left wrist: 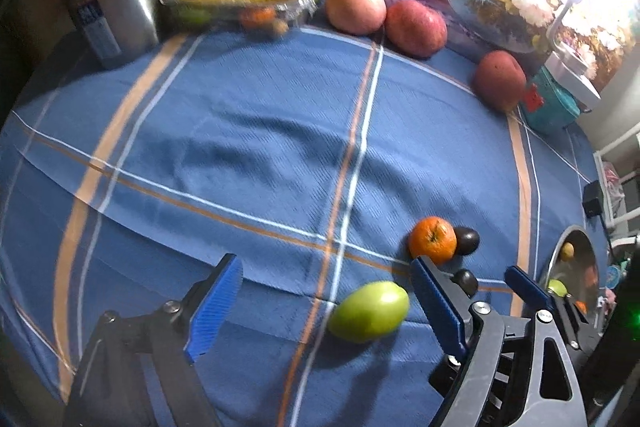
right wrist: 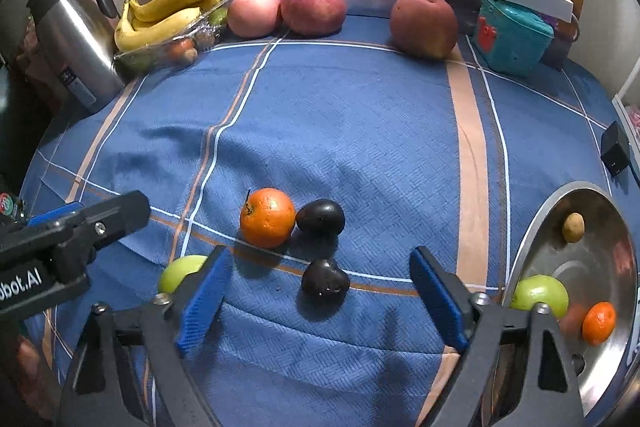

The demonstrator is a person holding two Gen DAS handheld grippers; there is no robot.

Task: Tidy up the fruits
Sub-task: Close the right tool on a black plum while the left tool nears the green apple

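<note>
Two pairs of blue-padded jaws are held apart, and nothing is pressed by either. Between the pads of the left gripper, low in its frame, the green fruit lies nearer the right-hand pad. Between those of the right gripper, at lower centre, the near dark plum is framed, with the orange and a second plum touching each other just above. For a clean pick, each fruit should be centred before closing, and neighbours left undisturbed. The steel bowl, at the lower right, already holds several fruits.
</note>
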